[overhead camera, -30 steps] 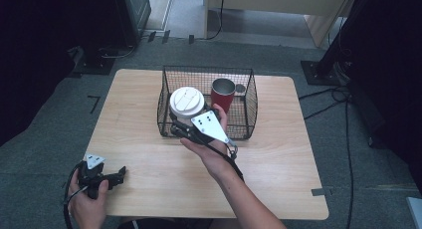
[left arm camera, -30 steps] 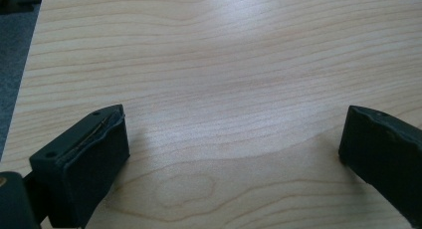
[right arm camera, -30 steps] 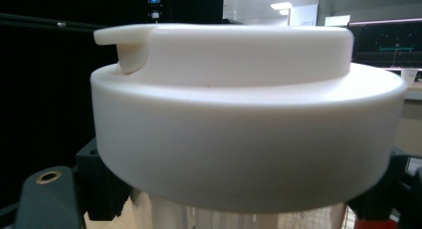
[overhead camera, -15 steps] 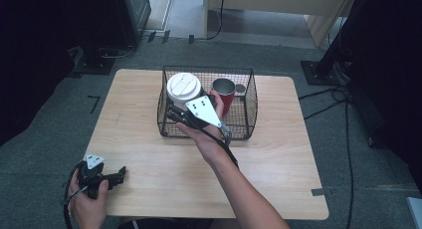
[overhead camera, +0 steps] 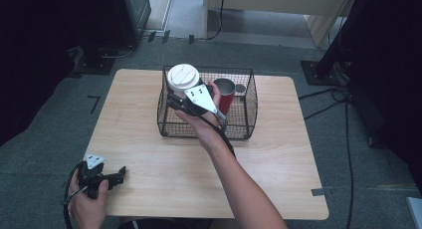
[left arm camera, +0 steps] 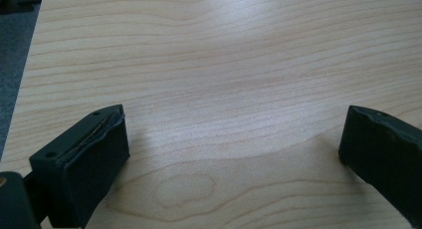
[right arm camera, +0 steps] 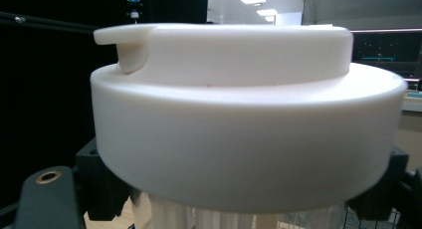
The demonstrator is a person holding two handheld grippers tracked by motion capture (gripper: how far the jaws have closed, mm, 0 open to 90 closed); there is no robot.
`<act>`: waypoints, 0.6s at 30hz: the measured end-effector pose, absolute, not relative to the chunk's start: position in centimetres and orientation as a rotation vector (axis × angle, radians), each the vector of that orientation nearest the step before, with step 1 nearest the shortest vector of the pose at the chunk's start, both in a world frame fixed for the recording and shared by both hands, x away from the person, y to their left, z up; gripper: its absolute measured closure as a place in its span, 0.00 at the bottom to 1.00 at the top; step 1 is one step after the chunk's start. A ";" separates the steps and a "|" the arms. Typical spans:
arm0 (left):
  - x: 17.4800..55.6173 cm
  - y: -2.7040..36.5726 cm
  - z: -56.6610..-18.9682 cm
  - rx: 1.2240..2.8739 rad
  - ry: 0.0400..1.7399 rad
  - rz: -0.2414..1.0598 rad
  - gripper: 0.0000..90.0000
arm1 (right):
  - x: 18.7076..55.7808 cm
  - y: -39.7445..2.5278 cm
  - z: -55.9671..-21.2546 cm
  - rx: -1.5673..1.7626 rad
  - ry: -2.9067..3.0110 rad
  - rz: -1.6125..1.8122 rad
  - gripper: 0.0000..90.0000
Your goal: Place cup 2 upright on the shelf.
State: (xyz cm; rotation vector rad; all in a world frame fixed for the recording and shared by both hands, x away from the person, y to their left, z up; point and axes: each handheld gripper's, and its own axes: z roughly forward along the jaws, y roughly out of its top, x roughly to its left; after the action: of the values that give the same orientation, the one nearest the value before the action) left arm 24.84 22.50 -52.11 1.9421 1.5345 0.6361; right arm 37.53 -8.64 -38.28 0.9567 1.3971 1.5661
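Observation:
A cup with a white lid [overhead camera: 182, 78] hangs over the left part of a black wire basket [overhead camera: 240, 132], with my right gripper [overhead camera: 180, 96] shut on its body just under the lid. In the right gripper view the lid [right arm camera: 239, 139] looms close, and the jaws of the right gripper [right arm camera: 244, 205] press on the cup from both sides. A red mug [overhead camera: 227, 95] stands inside the basket to the right of the cup. My left gripper [overhead camera: 118, 173] rests low at the table's front left corner. In the left gripper view the left gripper [left arm camera: 234, 154] is open over bare wood.
The wooden table [overhead camera: 149, 154] has free room in front of the basket and to both sides. Dark equipment stands [overhead camera: 104, 59] and cables [overhead camera: 338, 97] lie on the grey floor around it.
My right gripper has lifted the white-lidded cup up out of the basket and slightly to the far left. The left gripper has stayed put.

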 end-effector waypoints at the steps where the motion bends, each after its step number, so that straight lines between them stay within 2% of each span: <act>1: 24.8 22.5 -52.1 1.942 1.535 0.636 0.00 | 37.8 -8.6 -38.4 0.962 1.397 1.562 0.18; 18: 24.8 22.5 -52.1 1.942 1.534 0.635 0.00 | 42.3 -8.0 -40.6 1.030 1.432 1.520 0.18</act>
State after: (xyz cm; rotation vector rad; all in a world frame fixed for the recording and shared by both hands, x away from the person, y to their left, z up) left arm 24.84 22.50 -52.11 1.9421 1.5337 0.6354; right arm 42.28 -8.04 -40.57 1.0300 1.4319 1.5196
